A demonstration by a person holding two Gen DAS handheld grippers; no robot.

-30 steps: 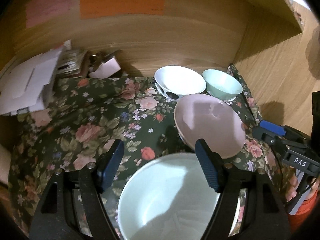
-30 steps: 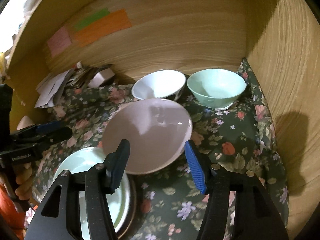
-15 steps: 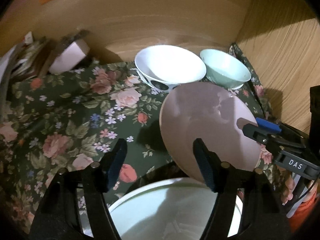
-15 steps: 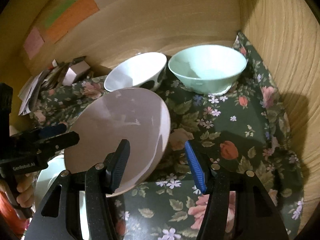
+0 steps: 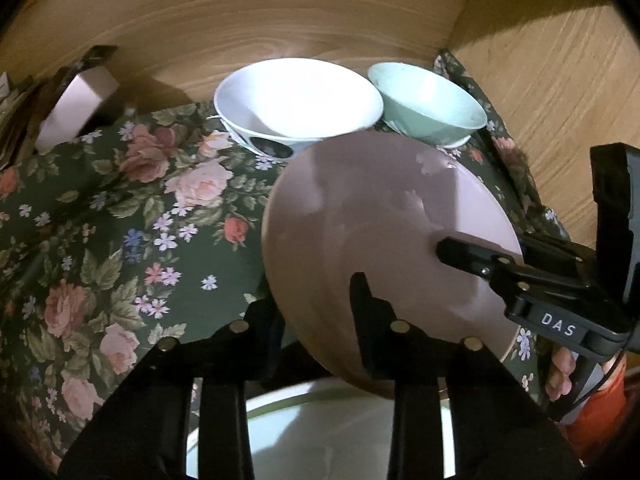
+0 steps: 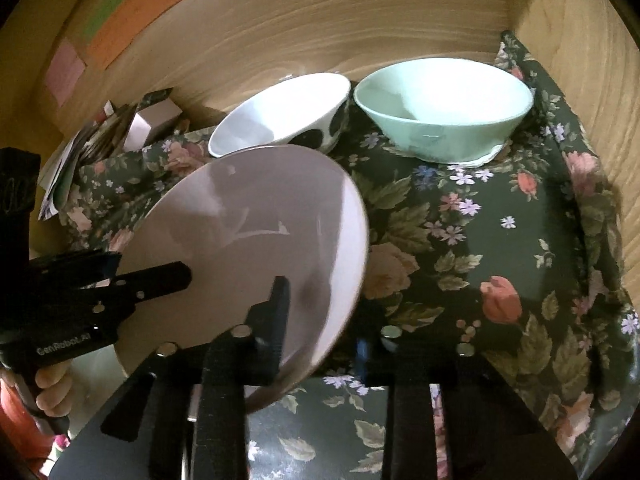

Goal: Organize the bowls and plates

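Note:
A pale pink bowl is held off the floral cloth, between my two grippers. My left gripper is shut on its near rim, one finger inside and one outside. My right gripper is shut on the opposite rim of the pink bowl. The right gripper also shows in the left wrist view; the left gripper shows in the right wrist view. A white bowl with black spots and a mint bowl stand at the back. A pale green plate lies below the pink bowl.
A wooden back wall and right side wall enclose the shelf. A small box and papers sit at the back left. Coloured notes hang on the back wall. Floral cloth covers the surface.
Both grippers have closed onto the pink bowl's rim from opposite sides. The bowl is tilted and raised, and both cameras have moved closer to the back bowls.

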